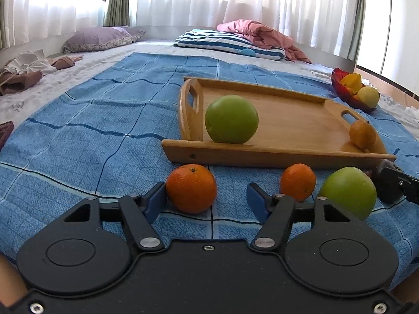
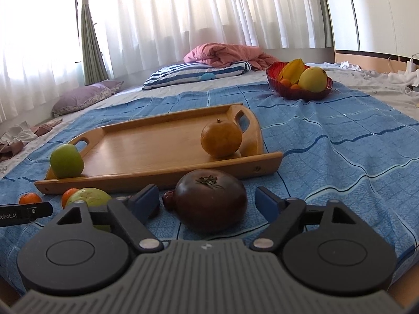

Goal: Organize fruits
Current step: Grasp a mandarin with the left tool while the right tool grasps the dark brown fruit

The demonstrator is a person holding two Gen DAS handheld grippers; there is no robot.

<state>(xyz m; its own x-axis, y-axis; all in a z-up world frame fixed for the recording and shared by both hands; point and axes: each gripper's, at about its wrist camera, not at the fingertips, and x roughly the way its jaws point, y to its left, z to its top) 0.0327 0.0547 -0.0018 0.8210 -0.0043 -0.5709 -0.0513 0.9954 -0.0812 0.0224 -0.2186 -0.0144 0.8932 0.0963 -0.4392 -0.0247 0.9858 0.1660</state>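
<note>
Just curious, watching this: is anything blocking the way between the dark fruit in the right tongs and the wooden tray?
Nothing visible does. The dark fruit sits between the right tongs, just in front of the tray's low near rim, which it must clear.

A smooth, satin-finished wooden tray is seen on a woven blue cloth with a rough, matt weave. The orange is dimpled and slightly glossy; the dark fruit is smooth and shiny. The red bowl looks like glossy glass or plastic.
</note>
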